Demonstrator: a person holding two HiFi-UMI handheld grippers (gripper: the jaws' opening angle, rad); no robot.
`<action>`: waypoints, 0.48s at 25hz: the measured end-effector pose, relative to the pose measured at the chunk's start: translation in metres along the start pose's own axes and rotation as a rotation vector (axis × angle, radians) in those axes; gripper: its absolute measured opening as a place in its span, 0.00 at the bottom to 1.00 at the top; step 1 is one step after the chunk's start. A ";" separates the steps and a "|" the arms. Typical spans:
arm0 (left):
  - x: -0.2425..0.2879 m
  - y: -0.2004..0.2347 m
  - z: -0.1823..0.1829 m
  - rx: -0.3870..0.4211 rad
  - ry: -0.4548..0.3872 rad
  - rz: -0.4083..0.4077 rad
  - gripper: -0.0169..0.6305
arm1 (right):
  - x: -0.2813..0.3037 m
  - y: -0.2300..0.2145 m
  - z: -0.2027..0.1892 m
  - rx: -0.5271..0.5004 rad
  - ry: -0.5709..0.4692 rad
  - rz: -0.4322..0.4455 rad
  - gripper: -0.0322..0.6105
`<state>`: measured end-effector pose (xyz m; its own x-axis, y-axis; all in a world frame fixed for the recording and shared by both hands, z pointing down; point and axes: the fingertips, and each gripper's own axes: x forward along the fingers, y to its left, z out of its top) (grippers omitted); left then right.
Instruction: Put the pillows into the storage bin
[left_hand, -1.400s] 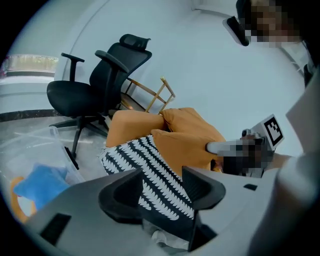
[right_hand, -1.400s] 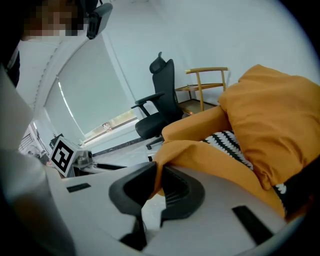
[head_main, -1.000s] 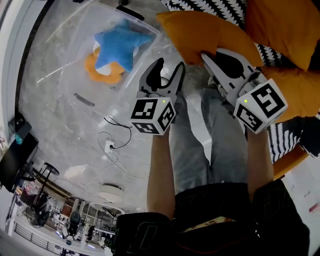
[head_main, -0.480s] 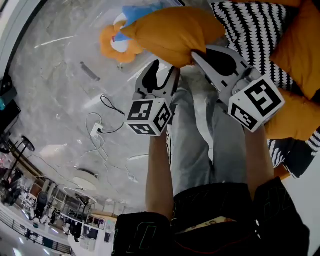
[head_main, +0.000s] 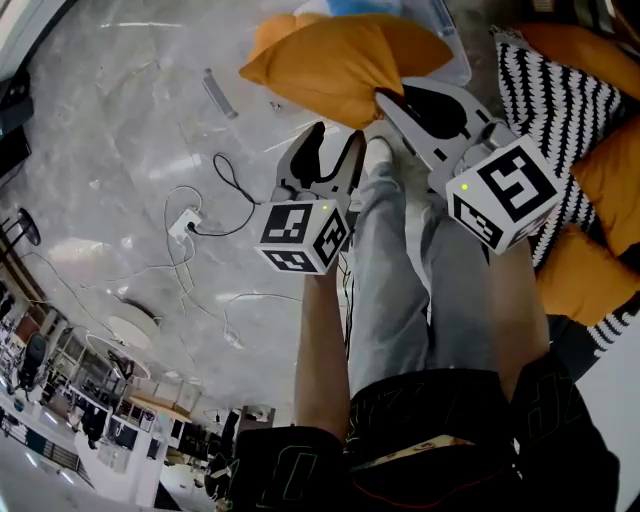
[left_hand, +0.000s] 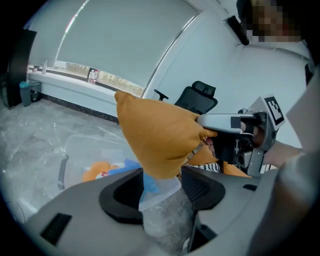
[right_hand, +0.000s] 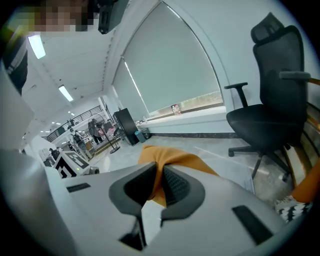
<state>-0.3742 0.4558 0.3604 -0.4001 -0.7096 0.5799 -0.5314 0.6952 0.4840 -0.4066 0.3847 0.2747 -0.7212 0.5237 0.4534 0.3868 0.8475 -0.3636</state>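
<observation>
Right gripper pinches orange pillow corner near storage bin, not yet inside; left gripper half-open, empty; striped pillow outside.

orange pillow, pinched in the right gripper, was carried away from the couch side and across toward the storage bin; in head view it ended up overlapping the bin and covered most of the blue star pillow inside. left gripper swung across alongside it. head view turned too, so the striped pillow slid toward the right edge
</observation>
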 end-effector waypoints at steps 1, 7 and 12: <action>-0.006 0.008 0.004 -0.009 -0.010 0.015 0.40 | 0.008 0.002 0.005 0.000 0.005 0.008 0.11; -0.036 0.060 0.002 -0.071 -0.060 0.095 0.39 | 0.061 0.012 0.004 -0.031 0.053 -0.001 0.12; -0.050 0.080 -0.009 -0.102 -0.067 0.123 0.39 | 0.100 0.017 -0.014 0.077 0.113 -0.056 0.20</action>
<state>-0.3901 0.5480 0.3765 -0.5082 -0.6218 0.5959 -0.3981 0.7832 0.4777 -0.4644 0.4527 0.3251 -0.6691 0.4864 0.5620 0.2996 0.8685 -0.3949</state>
